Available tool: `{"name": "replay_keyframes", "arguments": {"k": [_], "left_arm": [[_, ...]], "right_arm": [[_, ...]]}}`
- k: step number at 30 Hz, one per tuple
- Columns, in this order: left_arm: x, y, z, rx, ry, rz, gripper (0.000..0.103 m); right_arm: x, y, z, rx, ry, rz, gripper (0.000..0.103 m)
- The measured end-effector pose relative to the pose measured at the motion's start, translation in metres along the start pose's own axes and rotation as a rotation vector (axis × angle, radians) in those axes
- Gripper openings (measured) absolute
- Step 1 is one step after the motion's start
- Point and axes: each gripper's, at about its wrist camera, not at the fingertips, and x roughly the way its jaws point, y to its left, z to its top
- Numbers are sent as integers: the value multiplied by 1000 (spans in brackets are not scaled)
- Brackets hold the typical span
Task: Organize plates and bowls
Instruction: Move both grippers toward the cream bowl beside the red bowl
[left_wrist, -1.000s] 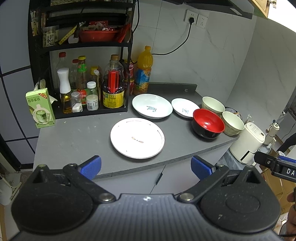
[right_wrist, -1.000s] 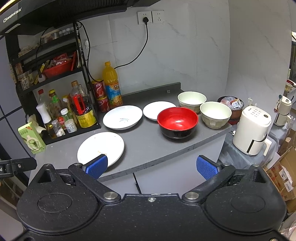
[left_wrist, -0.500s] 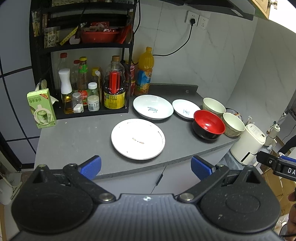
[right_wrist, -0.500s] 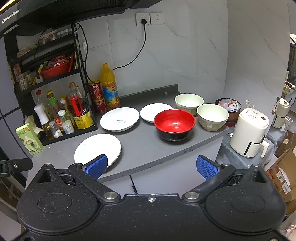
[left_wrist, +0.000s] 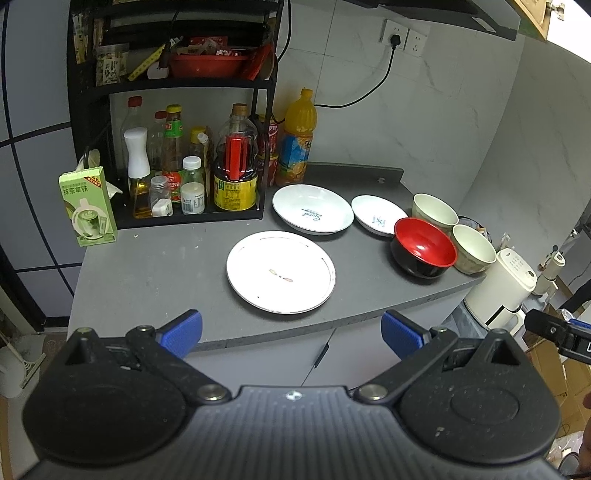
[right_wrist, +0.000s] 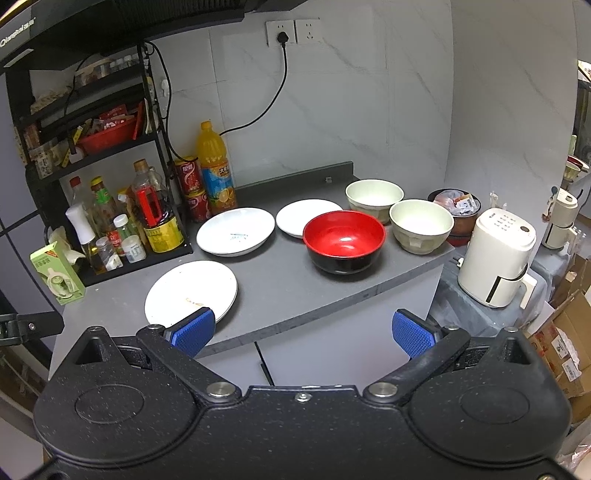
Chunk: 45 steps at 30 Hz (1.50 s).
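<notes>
On the grey counter (left_wrist: 155, 266) lie a flat white plate (left_wrist: 280, 271), a deep white plate (left_wrist: 312, 208) and a small white plate (left_wrist: 378, 219). A red-and-black bowl (left_wrist: 423, 245) and two cream bowls (left_wrist: 434, 210) (left_wrist: 472, 247) stand at the right end. The right wrist view shows the same flat plate (right_wrist: 190, 291), deep plate (right_wrist: 236, 230), small plate (right_wrist: 306, 218), red bowl (right_wrist: 343, 240) and cream bowls (right_wrist: 373, 194) (right_wrist: 421, 223). My left gripper (left_wrist: 291, 332) is open and empty, in front of the counter edge. My right gripper (right_wrist: 303, 332) is open and empty, also short of the counter.
A black rack (left_wrist: 177, 110) with bottles and jars stands at the back left, an orange juice bottle (left_wrist: 297, 138) beside it. A green carton (left_wrist: 86, 206) stands at the left edge. A white appliance (right_wrist: 496, 256) sits right of the counter, lower down. Cardboard boxes (right_wrist: 565, 339) lie on the floor.
Both grippers have drifted slightly nearer the counter and stayed open. No dish has moved.
</notes>
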Motion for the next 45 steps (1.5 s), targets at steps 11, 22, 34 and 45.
{"name": "replay_keyframes", "arguments": {"k": [11,22,34,45], "left_arm": [[-2,-2,1,5,-14,5,102],[10,-16,17,22,2,-6,102],[64,-30,60,38,18,-60,102],[141,-47,113,73,43,-111,102]], "right_arm": [[2,-4,3,-4,4,17,103],[14,-10,14,6,12,10,103],[55,-20,40,46,12,-43,103],[111,-33,72,126,14,-87,103]]}}
